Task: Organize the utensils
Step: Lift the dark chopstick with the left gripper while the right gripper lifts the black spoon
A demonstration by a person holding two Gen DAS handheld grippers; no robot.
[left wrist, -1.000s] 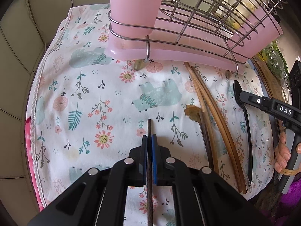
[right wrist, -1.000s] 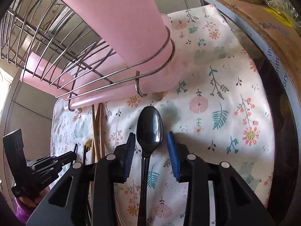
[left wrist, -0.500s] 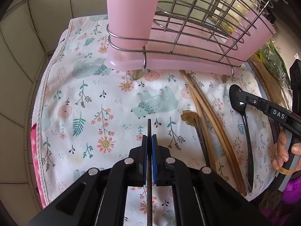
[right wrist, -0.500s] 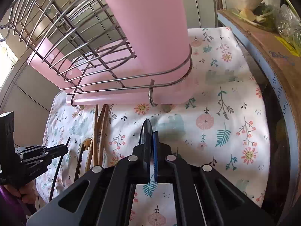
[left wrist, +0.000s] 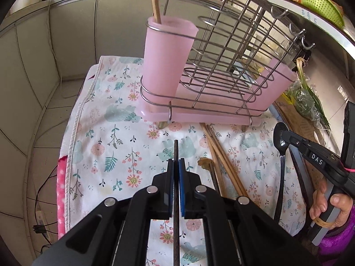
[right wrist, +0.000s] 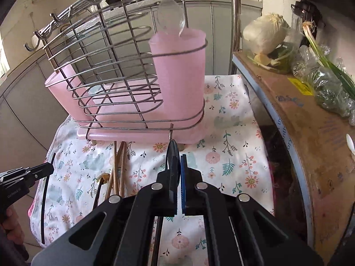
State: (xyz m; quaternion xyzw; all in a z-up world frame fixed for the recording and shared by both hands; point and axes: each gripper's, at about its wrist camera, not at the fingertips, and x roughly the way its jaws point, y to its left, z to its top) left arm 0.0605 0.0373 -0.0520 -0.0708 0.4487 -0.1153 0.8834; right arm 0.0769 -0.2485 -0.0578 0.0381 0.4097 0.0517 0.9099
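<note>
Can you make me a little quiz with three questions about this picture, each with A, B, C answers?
1. Where do the loose wooden chopsticks lie?
A. On the flowered cloth
B. In the green basket
C. On the floor

2. What colour is the spoon in the right gripper?
A. White
B. Black
C. Red

3. How is the left gripper?
A. Wide open
B. Shut on a dark chopstick
C. Shut on a cup

Answers: 1 A, they rest on the cloth in front of the wire rack. 2 B, its bowl and handle look black. 3 B, the thin dark stick runs between the closed pads.
</note>
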